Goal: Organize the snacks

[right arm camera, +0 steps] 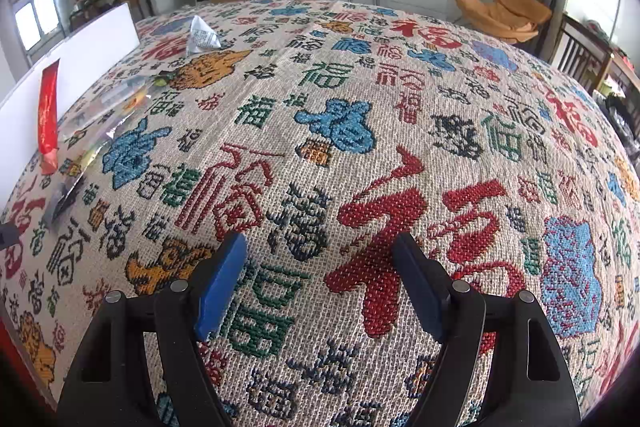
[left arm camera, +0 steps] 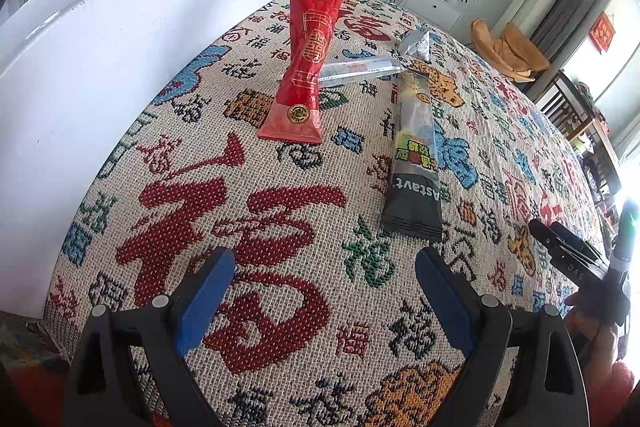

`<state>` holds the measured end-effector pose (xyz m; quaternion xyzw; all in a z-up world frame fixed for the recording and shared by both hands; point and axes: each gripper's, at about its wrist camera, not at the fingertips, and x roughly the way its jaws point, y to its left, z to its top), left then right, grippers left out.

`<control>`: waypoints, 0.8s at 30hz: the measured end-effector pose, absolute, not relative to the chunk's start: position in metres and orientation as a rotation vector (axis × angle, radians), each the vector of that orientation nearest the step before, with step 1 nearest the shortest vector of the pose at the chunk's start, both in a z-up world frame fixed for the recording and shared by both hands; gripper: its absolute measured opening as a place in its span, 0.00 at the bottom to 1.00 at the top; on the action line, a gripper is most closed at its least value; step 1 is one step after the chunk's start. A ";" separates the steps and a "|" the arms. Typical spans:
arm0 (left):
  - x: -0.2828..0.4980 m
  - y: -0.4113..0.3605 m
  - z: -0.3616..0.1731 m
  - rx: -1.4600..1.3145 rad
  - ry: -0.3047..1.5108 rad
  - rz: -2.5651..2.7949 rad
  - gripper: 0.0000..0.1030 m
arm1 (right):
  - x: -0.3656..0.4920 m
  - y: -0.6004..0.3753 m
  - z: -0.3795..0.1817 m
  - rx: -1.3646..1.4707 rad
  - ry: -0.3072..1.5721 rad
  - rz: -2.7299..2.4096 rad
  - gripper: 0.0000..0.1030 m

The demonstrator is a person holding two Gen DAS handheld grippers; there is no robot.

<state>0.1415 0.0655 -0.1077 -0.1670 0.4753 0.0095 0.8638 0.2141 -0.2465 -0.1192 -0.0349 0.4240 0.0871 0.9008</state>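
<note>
A living room; a woven cloth (left arm camera: 280, 227) with bold characters covers the table. A white box (left arm camera: 100, 75) stands along one edge. Beside the box lie a red packet (left arm camera: 306, 67), a black packet (left arm camera: 414, 163), a clear packet (left arm camera: 360, 69) and a silver pouch (right arm camera: 202, 37). The left gripper (left arm camera: 324, 291) and right gripper (right arm camera: 318, 279) hover spread wide and empty. The overlapped packets could drag each other when one is lifted.

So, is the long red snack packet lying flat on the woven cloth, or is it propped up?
Propped up: the long red snack packet rests its far end on a silver packet.
</note>
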 end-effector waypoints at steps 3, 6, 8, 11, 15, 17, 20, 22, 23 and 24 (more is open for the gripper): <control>0.141 0.064 -0.107 -0.327 1.003 0.029 0.89 | 0.214 -0.246 -0.119 -0.072 0.877 0.180 0.76; 0.142 0.064 -0.107 -0.326 1.003 0.029 0.89 | 0.214 -0.246 -0.119 -0.072 0.877 0.180 0.76; 0.142 0.063 -0.107 -0.330 1.002 0.029 0.89 | 0.214 -0.246 -0.119 -0.072 0.878 0.180 0.76; 0.142 0.062 -0.108 -0.330 1.002 0.031 0.89 | 0.214 -0.246 -0.119 -0.072 0.878 0.180 0.76; 0.142 0.063 -0.108 -0.333 1.000 0.029 0.89 | 0.214 -0.246 -0.119 -0.072 0.878 0.180 0.76; 0.141 0.063 -0.107 -0.338 0.997 0.027 0.89 | 0.214 -0.246 -0.119 -0.072 0.878 0.180 0.76; 0.141 0.064 -0.107 -0.342 0.995 0.026 0.89 | 0.214 -0.246 -0.119 -0.072 0.878 0.180 0.76; 0.141 0.065 -0.107 -0.344 0.995 0.025 0.89 | 0.214 -0.246 -0.119 -0.072 0.878 0.180 0.76; 0.141 0.065 -0.107 -0.344 0.994 0.025 0.89 | 0.214 -0.246 -0.119 -0.072 0.878 0.180 0.76; 0.141 0.065 -0.107 -0.346 0.994 0.024 0.89 | 0.214 -0.246 -0.119 -0.072 0.878 0.180 0.76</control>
